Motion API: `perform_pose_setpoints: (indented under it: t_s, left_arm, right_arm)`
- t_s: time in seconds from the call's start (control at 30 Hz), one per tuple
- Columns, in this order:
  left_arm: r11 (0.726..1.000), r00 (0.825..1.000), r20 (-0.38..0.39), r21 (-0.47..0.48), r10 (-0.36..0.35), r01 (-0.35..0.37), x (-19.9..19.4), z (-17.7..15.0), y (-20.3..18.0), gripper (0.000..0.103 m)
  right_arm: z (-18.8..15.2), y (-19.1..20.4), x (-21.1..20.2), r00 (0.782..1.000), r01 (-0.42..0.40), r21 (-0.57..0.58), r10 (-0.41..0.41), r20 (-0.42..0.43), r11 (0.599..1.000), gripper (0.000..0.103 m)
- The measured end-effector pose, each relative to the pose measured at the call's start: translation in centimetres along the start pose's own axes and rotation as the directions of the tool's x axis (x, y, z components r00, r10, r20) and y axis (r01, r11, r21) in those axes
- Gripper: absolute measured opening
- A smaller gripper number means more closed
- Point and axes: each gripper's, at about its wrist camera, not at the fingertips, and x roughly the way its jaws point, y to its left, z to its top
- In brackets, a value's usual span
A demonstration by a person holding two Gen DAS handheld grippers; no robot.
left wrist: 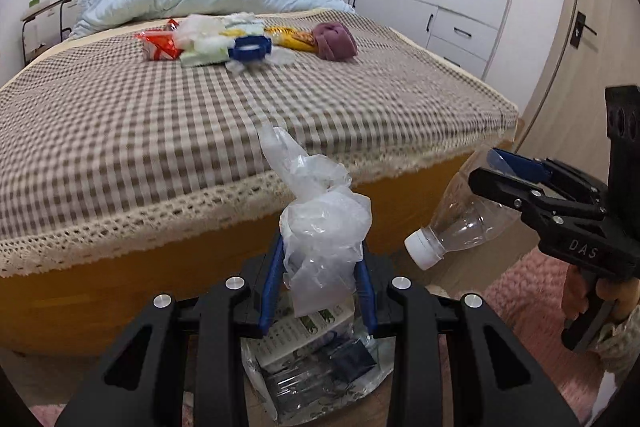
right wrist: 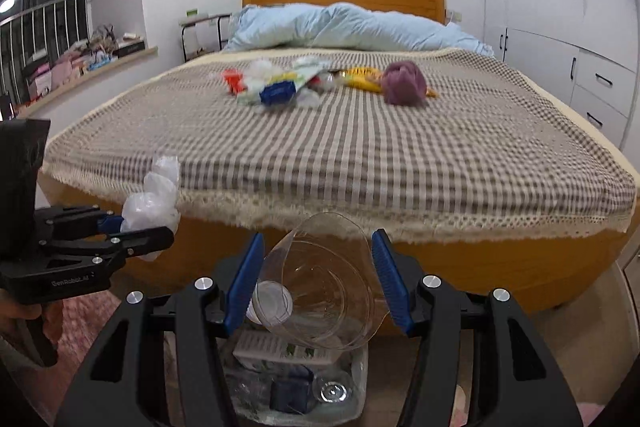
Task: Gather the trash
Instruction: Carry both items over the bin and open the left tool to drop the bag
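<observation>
While its white cap points toward seven o'clock, the clear plastic bottle (left wrist: 460, 219) sits clamped in the downward-tilted right gripper (right wrist: 316, 283); the left gripper (left wrist: 320, 263) pinches a crumpled clear plastic bag (left wrist: 320, 219).

One bottle (left wrist: 460, 219), one crumpled bag (left wrist: 320, 227), two grippers, one bed (left wrist: 200, 131).

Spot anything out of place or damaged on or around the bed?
Yes. A heap of wrappers and plastic litter lies mid-bed on the checked cover, beside a purple cloth bundle. The clear bottle in the right gripper looks cut open at its base. Nothing spilled.
</observation>
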Motion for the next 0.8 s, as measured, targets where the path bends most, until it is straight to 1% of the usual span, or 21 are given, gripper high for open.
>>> perform_pose_setpoints:
  t_s: [0.3,0.37,0.5,0.57,0.63,0.7,0.8]
  left_arm:
    - [1.0,0.996,-0.093,0.014,-0.007,0.008,1.7,-2.5,0.3,0.03]
    - [1.0,0.992,-0.123,0.013,-0.008,0.009,2.3,-3.2,0.3,0.03]
    - [1.0,0.983,-0.183,-0.019,-0.026,0.023,4.3,-4.5,0.5,0.03]
    - [0.999,0.977,-0.21,-0.04,-0.036,0.028,5.7,-5.2,0.4,0.03]
    - [0.999,0.97,-0.24,-0.036,-0.038,0.03,7.1,-5.9,0.0,0.03]
    - [0.999,0.956,-0.292,-0.018,-0.035,0.031,8.7,-6.6,-0.2,0.03]
    - [0.998,0.937,-0.347,-0.045,-0.046,0.033,10.7,-7.2,0.3,0.03]
  right_arm:
    - [-2.9,0.9,2.5,0.994,-0.007,-0.048,0.002,-0.105,0.999,0.055]
    - [-3.6,1.0,3.1,0.992,-0.009,-0.062,0.0,-0.129,0.998,0.055]
    - [-5.3,1.1,4.5,0.986,0.008,-0.108,-0.026,-0.165,0.994,0.055]
    - [-6.2,0.9,5.3,0.981,0.017,-0.116,-0.039,-0.192,0.993,0.055]
    - [-7.1,0.5,6.2,0.972,0.012,-0.09,-0.033,-0.231,0.996,0.055]
    - [-7.6,0.2,6.7,0.967,0.015,-0.078,-0.035,-0.253,0.997,0.055]
    - [-8.7,-0.1,7.3,0.958,0.037,-0.108,-0.066,-0.278,0.993,0.055]
